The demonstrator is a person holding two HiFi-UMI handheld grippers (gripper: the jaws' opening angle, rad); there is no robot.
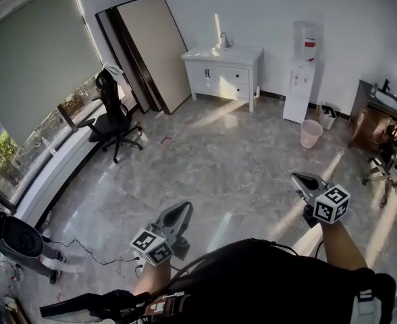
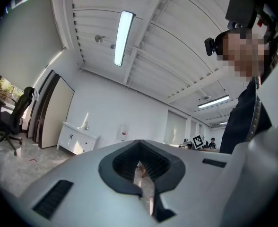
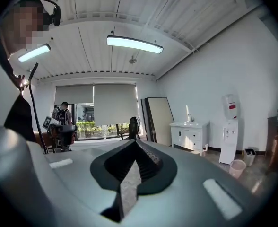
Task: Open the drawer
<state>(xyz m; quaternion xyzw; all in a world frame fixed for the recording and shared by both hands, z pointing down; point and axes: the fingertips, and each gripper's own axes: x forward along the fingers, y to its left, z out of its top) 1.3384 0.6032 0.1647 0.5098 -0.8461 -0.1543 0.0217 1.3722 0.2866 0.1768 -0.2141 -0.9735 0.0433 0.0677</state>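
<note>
A white sink cabinet [image 1: 222,73] stands against the far wall, well across the floor from me. Its drawers [image 1: 233,79] on the right half look closed. The cabinet also shows small in the left gripper view [image 2: 77,138] and in the right gripper view [image 3: 190,135]. My left gripper [image 1: 183,208] is held out low at the left, jaws together, holding nothing. My right gripper [image 1: 301,179] is held out at the right, also shut and empty. Both point roughly towards the far wall. In their own views the left gripper [image 2: 140,142] and right gripper [image 3: 135,142] show closed tips.
A black office chair [image 1: 114,117] stands at the left by the window. Large boards [image 1: 151,49] lean on the wall beside the cabinet. A water dispenser [image 1: 301,79] and a pink bin [image 1: 311,133] stand right of it. A desk [image 1: 374,113] and another chair [image 1: 391,160] are at the right.
</note>
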